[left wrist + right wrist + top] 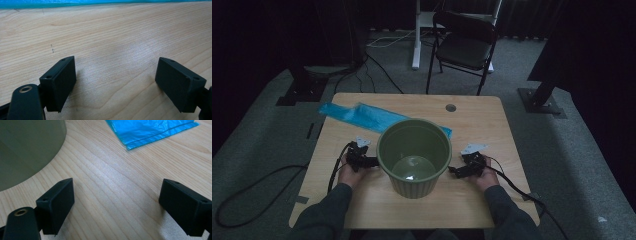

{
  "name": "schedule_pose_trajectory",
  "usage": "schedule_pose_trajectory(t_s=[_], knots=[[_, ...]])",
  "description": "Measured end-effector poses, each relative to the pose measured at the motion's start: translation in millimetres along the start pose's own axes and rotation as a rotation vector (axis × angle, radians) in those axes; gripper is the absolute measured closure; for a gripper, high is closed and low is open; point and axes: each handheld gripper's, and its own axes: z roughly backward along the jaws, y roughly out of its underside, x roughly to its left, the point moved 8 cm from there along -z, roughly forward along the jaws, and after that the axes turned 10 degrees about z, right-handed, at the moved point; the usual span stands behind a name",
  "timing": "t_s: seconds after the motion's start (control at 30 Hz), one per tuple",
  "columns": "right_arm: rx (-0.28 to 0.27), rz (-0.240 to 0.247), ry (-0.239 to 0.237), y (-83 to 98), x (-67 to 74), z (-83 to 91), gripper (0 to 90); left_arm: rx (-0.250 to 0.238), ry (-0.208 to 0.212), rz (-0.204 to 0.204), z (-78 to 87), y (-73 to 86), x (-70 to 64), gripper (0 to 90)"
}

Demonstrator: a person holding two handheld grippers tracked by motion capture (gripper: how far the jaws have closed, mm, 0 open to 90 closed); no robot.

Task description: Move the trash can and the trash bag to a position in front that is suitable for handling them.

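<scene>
Both the left gripper (371, 161) and right gripper (457, 171) rest open and empty beside the green bin (414, 156) near the tabletop's (492, 125) front edge, a blue plastic bag (357, 115) lying toward its far-left corner.

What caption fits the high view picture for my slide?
Green bin on a wooden table, open left gripper and right gripper beside it, blue bag behind.
</scene>
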Motion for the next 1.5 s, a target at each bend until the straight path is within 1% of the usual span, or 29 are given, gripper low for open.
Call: schedule_pose_trajectory(t_s=[0.13,0.17,0.2,0.23,0.27,0.3,0.4,0.43,0.53,0.57,0.6,0.67,0.7,0.73,0.77,0.87,1.0,1.03,1.07,1.1,1.13,1.2,1.23,1.33,1.37,1.4,1.43,1.47,1.5], knots=[[0.003,0.001,-0.002,-0.4,0.8,1.1,17.4,-0.001,-0.005,0.006,-0.1,-0.2,0.5,16.8],[0.010,0.009,-0.008,-1.7,4.6,5.0,32.1,-0.001,-0.012,0.012,-0.3,-0.4,0.7,17.0],[0.010,0.009,-0.008,-1.7,4.6,5.0,32.1,0.001,-0.014,0.013,-0.2,-0.5,0.6,17.0],[0.025,0.007,-0.010,-2.2,7.6,7.5,41.6,0.004,-0.008,0.007,0.6,-0.9,-0.2,19.1],[0.025,0.007,-0.010,-2.2,7.6,7.5,41.6,0.004,-0.008,0.007,0.6,-0.9,-0.2,22.8],[0.065,-0.010,0.000,-2.4,8.1,10.7,47.1,0.006,-0.001,0.000,1.2,-1.2,-1.1,25.4],[0.091,-0.026,0.008,-2.7,8.1,12.4,53.6,0.028,0.013,-0.018,3.6,-1.2,-4.1,30.6],[0.112,-0.034,0.000,-3.6,9.5,14.1,57.2,0.052,0.025,-0.032,6.7,-0.5,-6.7,38.1],[0.099,-0.037,-0.018,-6.5,11.7,15.5,57.3,0.066,0.032,-0.041,8.1,-0.2,-7.4,46.8],[0.089,-0.041,-0.024,-9.2,12.8,16.8,57.4,0.112,0.070,-0.061,12.5,1.2,-11.0,46.8],[0.038,-0.038,-0.035,-24.6,18.5,22.8,56.7,0.139,0.122,-0.056,17.0,1.3,-14.6,55.5],[0.022,-0.039,-0.042,-31.1,22.1,24.5,56.1,0.137,0.140,-0.066,20.5,0.5,-17.5,56.3],[0.006,-0.016,-0.044,-39.6,28.3,25.4,55.4,0.118,0.183,-0.078,31.1,-3.0,-24.9,56.6],[0.006,-0.016,-0.044,-39.6,28.3,25.4,55.4,0.118,0.183,-0.078,31.1,-3.0,-24.9,56.6],[0.006,-0.006,-0.048,-44.3,32.5,24.8,55.0,0.089,0.212,-0.087,42.6,-6.0,-32.8,56.6],[-0.004,-0.004,-0.073,-49.0,36.8,23.1,55.0,0.070,0.231,-0.112,52.7,-8.2,-37.8,56.6],[0.004,0.012,-0.095,-55.4,42.0,19.9,56.8,0.055,0.260,-0.120,63.1,-6.7,-44.0,56.5],[-0.005,0.009,-0.116,-60.3,46.0,17.2,57.1,0.058,0.272,-0.128,65.3,-5.9,-45.0,56.5],[-0.005,0.009,-0.116,-60.3,46.0,17.2,57.1,0.058,0.272,-0.128,65.3,-5.9,-45.0,57.5],[-0.002,0.027,-0.119,-65.5,49.1,13.0,57.5,0.046,0.236,-0.132,66.7,-7.2,-41.1,57.6],[-0.002,0.027,-0.119,-65.5,49.1,13.0,57.5,0.046,0.236,-0.132,66.7,-7.2,-41.1,57.6],[0.000,0.045,-0.123,-70.7,52.0,8.6,57.3,0.036,0.238,-0.116,69.5,-8.8,-34.4,57.1],[0.004,0.069,-0.113,-75.4,52.6,5.2,56.3,0.022,0.259,-0.083,73.5,-11.2,-28.3,56.5],[0.004,0.071,-0.085,-78.9,45.2,2.4,57.1,0.011,0.263,-0.061,76.2,-13.4,-23.7,55.9],[0.027,0.063,-0.039,-79.4,30.8,-0.8,58.3,0.006,0.267,-0.049,77.7,-14.6,-20.4,55.6],[0.027,0.063,-0.039,-79.4,30.8,-0.8,58.3,0.005,0.271,-0.040,78.4,-15.2,-18.0,55.6],[0.042,0.042,0.000,-79.5,14.8,-3.8,58.9,0.004,0.272,-0.031,78.7,-15.3,-15.6,55.3],[0.042,0.042,0.000,-79.5,14.8,-3.8,58.9,0.007,0.274,-0.026,78.8,-15.2,-14.2,55.3],[0.055,0.034,0.041,-80.3,0.0,-7.2,59.2,0.008,0.277,-0.016,78.6,-15.1,-12.4,54.8]])
